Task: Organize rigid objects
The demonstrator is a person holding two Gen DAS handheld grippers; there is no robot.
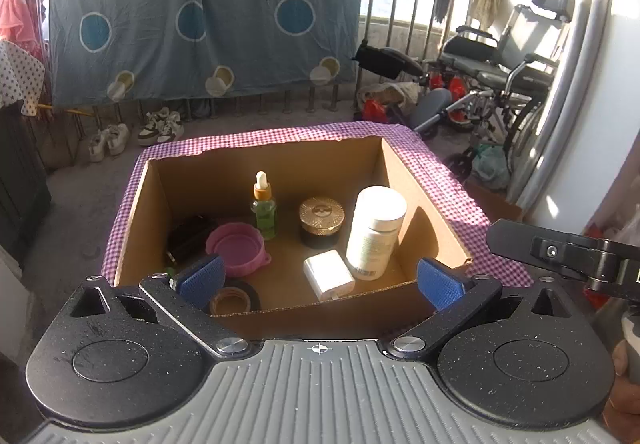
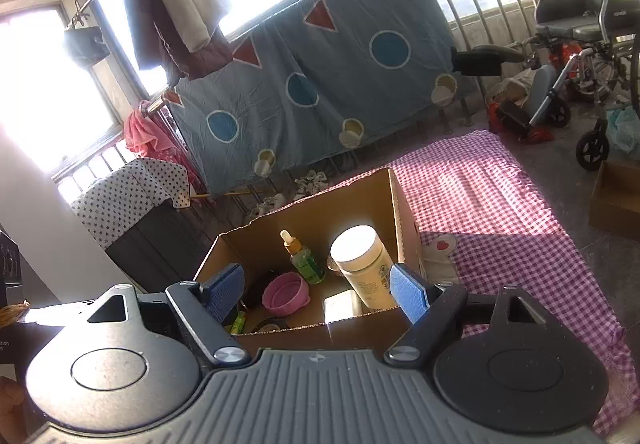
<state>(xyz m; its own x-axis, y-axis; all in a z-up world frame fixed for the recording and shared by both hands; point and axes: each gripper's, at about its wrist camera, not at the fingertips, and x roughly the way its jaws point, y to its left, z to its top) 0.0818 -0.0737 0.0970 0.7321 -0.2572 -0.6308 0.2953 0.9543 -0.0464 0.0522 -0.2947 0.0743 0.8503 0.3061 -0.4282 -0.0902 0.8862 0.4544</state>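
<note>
An open cardboard box [image 1: 224, 171] sits on a purple checked cloth [image 1: 452, 195]. Inside stand a white bottle [image 1: 374, 232], a green dropper bottle [image 1: 264, 209] and a gold-lidded dark jar [image 1: 322, 222]. A pink lid [image 1: 238, 246], a white block [image 1: 328, 280], a tape roll [image 1: 236, 300] and a dark object [image 1: 188, 234] lie there too. My left gripper [image 1: 320, 282] is open and empty over the box's near wall. My right gripper [image 2: 318, 290] is open and empty, above the same box [image 2: 320, 211] and white bottle [image 2: 364, 264]. The right gripper's black body also shows at the right of the left wrist view [image 1: 560, 252].
A blue patterned sheet [image 1: 208, 15] hangs on a railing behind. A wheelchair [image 1: 508, 75] stands at the right, shoes [image 1: 160, 125] lie on the floor. Another cardboard box [image 2: 616, 199] sits right of the cloth [image 2: 500, 195]. A small heart-marked pouch [image 2: 440, 256] lies on the cloth.
</note>
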